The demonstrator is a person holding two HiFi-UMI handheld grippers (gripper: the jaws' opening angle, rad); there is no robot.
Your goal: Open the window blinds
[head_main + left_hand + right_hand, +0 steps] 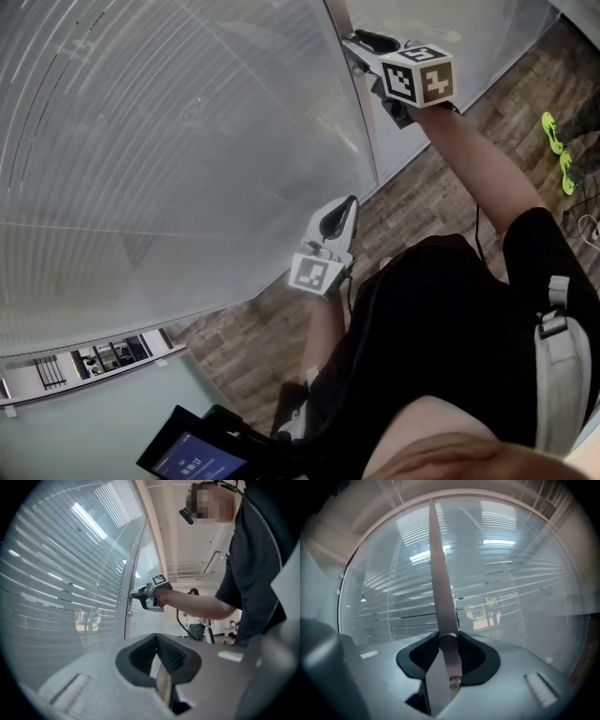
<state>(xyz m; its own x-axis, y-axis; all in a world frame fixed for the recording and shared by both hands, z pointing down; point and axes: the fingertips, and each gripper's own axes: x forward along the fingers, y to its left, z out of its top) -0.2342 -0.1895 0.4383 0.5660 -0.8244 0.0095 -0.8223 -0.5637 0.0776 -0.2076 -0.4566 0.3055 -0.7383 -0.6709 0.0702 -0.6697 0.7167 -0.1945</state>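
Note:
The window blinds (pixel 169 141) are pale horizontal slats that fill the upper left of the head view, and daylight shows between the slats (pixel 511 573). Their thin tilt wand (pixel 440 583) hangs at the blinds' right edge and runs down between my right gripper's jaws. My right gripper (pixel 352 42) is raised at that edge and shut on the wand, with the wand's tip poking out behind the pads (pixel 449 653). From the left gripper view the right gripper (pixel 133 594) points at the blinds' edge. My left gripper (pixel 349 202) hangs lower, apart from the blinds, shut on nothing (pixel 161 667).
Wooden floor (pixel 431 206) runs along the foot of the window wall. A ledge (pixel 94 361) lies below the blinds at lower left. A dark device with a lit screen (pixel 192 459) sits at the bottom. Yellow-green shoes (pixel 558 150) lie at the right.

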